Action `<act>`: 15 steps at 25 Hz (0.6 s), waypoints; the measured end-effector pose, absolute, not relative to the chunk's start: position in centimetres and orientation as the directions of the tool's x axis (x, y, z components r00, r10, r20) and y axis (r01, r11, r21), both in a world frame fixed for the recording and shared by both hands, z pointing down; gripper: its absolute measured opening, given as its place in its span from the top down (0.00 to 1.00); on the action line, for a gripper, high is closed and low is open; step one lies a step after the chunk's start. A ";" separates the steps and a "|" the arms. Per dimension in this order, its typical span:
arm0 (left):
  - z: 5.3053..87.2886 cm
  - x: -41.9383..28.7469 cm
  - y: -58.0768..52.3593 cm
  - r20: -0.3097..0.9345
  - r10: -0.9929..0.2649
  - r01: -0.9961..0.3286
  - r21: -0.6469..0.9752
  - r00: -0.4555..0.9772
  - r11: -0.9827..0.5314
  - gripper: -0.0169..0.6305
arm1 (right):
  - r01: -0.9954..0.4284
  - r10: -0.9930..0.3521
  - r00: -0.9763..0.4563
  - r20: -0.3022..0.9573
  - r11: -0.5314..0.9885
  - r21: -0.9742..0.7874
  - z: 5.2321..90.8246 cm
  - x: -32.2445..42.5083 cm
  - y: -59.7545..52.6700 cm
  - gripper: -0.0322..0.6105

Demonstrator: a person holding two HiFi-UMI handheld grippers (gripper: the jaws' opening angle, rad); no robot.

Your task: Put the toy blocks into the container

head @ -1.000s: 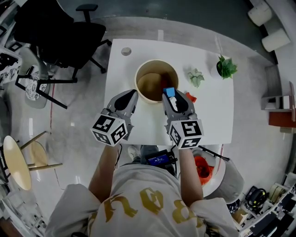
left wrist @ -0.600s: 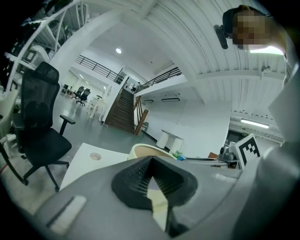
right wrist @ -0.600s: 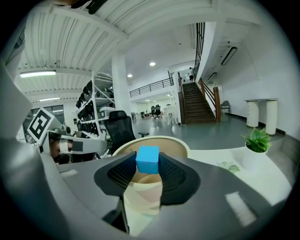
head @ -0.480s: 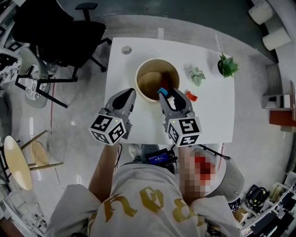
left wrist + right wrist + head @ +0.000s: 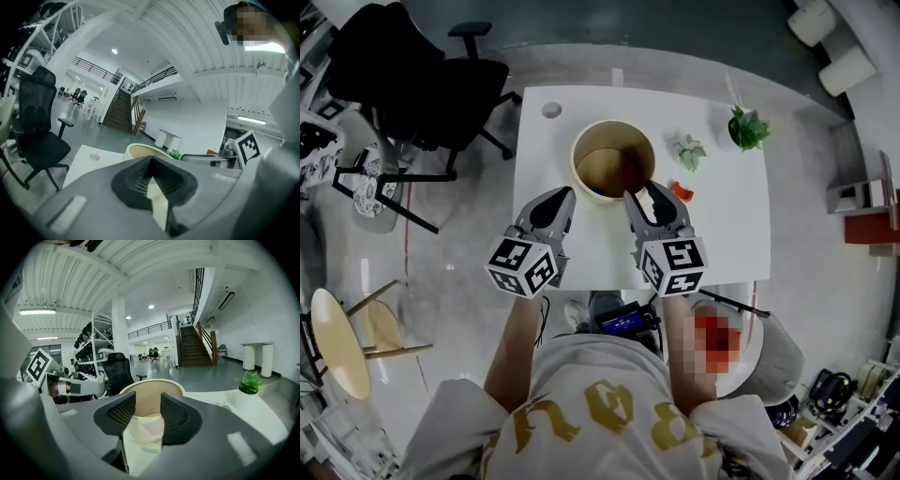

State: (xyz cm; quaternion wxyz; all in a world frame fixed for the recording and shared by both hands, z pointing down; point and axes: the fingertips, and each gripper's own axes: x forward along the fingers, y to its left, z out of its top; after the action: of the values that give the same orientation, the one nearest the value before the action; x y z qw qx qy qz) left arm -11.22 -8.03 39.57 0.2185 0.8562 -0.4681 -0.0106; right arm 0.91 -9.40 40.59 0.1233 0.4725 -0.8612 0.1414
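Blue block (image 5: 595, 193), gripped in the R claw (image 5: 643, 193) a sec ago, is no longer sitting between its pads. A small blue patch is now showing low inside the container (image 5: 579, 150), at its near-left inner wall, prob. that block. R claw tips are also reaching slightly further over the near-right rim than before.

R claw: released. In the right gripper view its jaws are standing apart w/ nothing between them, and only the container's inner wall (image 5: 150, 382) is showing through the gap.

L claw (image 5: 565, 194): clenched and empty. Its pads are meeting at the tips in the left gripper view (image 5: 149, 161). It is hovering at the container's near-left side, just short of the rim.

Task things: a dark reddish shape is lying inside the container toward its right wall, too dim to identify. One red block (image 5: 681, 192) is lying on the desk (image 5: 722, 225) just right of the container, beyond the R claw's tips.

Step in hand: drop of the blue block is looking complete, and the R claw is pausing over the rim, unloaded.

Next move (judgement): R claw is needing to back off the rim and swing right of the container to the red block. Jaws are already wide enough to straddle it, then close and carry it back over the opening.
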 end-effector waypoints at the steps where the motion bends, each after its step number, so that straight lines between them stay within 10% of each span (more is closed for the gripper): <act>1: 39.3 -11.2 -7.6 0.177 -0.804 -0.791 0.388 0.567 -0.473 0.97 | -0.851 -0.782 -0.521 0.344 0.508 -0.134 40.5 1.0 -9.0 0.66; 15: 38.7 -8.5 -0.6 0.187 -0.727 -0.729 0.393 0.660 -0.560 0.97 | -0.886 -0.827 -0.463 0.318 0.444 -0.135 38.4 2.4 -1.0 0.65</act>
State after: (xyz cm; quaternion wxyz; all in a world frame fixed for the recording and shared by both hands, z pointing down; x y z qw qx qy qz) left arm -8.54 -0.58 38.75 0.2233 0.8832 -0.4123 0.0019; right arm 2.38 -1.02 38.44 0.1032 0.5076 -0.8435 0.1421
